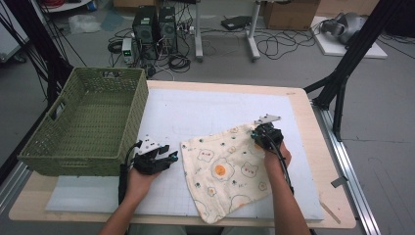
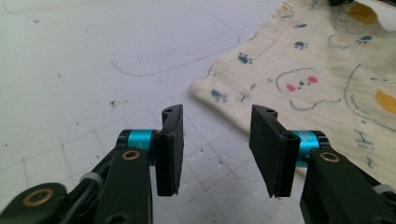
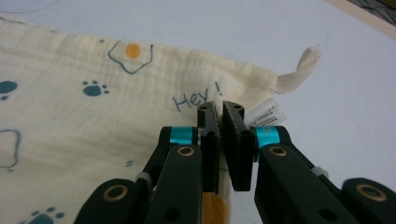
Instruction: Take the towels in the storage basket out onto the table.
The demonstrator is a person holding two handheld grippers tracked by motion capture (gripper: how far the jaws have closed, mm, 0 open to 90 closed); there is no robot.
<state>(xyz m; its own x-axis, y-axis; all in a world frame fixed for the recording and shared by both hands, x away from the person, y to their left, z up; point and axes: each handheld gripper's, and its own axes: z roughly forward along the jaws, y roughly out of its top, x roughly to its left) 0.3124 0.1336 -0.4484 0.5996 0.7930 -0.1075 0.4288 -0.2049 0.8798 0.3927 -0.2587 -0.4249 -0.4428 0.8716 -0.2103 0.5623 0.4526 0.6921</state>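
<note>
Right gripper (image 3: 219,135) jaws pinched on the cloth (image 1: 225,169) edge by its tag. Left gripper (image 2: 217,149) jaws apart, holding nothing, just beside the cloth's near corner on the counter (image 1: 313,122). Next, probably: grab that corner and fold.

Table (image 1: 303,105) carries a mat (image 1: 195,110) covering most of its top. Basket (image 1: 88,122) sits on the table's far-left part, partly over the mat's left edge. Cloth (image 1: 222,171) lies flat on the mat, right of centre, reaching toward the near edge. Left gripper (image 1: 171,155) is just left of the cloth's left corner, between basket and cloth, over bare mat, jaws apart. Right gripper (image 1: 258,134) is at the cloth's far-right corner, jaws pinched on its edge beside the hanging loop (image 3: 299,70) and label (image 3: 266,113). On the floor beyond the table's far edge: computer towers (image 1: 155,24) and cables (image 1: 279,44).
</note>
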